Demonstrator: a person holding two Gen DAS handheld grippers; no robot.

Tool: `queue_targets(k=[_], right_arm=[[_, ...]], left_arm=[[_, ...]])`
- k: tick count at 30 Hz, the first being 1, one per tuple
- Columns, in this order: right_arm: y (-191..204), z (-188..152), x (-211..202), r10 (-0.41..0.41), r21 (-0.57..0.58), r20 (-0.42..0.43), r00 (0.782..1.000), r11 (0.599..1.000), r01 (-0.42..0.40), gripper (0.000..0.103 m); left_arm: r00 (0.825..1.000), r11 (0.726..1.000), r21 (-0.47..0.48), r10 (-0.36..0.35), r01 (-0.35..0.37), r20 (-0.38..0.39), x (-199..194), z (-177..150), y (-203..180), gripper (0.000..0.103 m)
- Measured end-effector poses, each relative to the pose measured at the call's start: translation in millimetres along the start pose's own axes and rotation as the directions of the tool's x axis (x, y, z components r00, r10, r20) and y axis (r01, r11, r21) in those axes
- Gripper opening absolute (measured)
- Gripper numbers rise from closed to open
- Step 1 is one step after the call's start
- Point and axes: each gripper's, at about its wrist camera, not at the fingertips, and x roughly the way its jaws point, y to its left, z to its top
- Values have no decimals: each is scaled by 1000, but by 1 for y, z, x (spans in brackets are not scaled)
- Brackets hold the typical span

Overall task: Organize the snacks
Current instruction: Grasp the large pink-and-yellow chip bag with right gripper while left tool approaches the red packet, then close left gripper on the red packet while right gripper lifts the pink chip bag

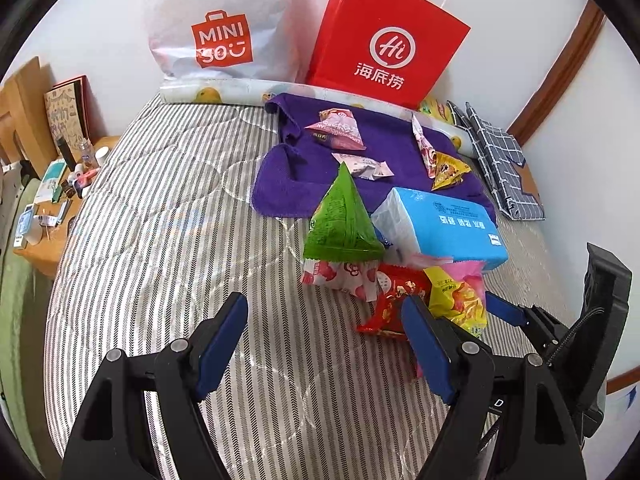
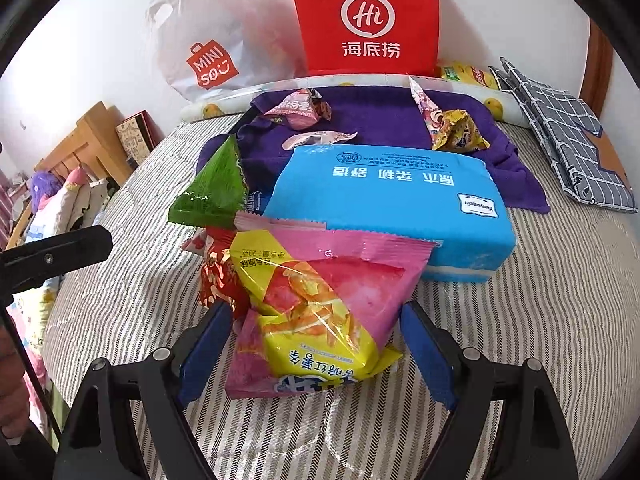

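Observation:
A pink and yellow snack bag (image 2: 320, 304) lies flat on the striped bed between the fingers of my right gripper (image 2: 316, 316). The jaws stand open beside its edges, and the bag is not crumpled. Just behind it lie a red snack pack (image 2: 216, 276), a green triangular pack (image 2: 216, 192) and a blue tissue pack (image 2: 384, 204). My left gripper (image 1: 326, 308) hangs open over bare bedding with nothing between its fingers. The red pack (image 1: 394, 296) sits just beyond its right finger. Several small snacks, among them a pink pack (image 1: 340, 130), lie on a purple towel (image 1: 304, 160).
A red paper bag (image 1: 384, 40) and a white plastic bag (image 1: 220, 24) stand against the wall behind the towel. A folded plaid cloth (image 1: 500, 160) lies at the right. A cluttered wooden bedside table (image 1: 52, 200) is at the left of the bed.

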Motion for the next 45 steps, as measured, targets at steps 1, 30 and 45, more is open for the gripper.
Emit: queue_targets(k=[1, 30, 45], right_arm=[[0, 0, -1, 0, 0, 4, 1000, 1000, 0, 78], [-50, -18, -60, -77, 42, 105, 991, 996, 73, 60], [-76, -25, -37, -65, 70, 46, 997, 996, 61, 61]], left_arm=[[1000, 1000, -3, 1, -1, -1, 0, 0, 0, 79], [999, 995, 92, -21, 25, -38, 39, -15, -45, 77], [994, 991, 137, 12, 2, -106, 78, -17, -63, 69]])
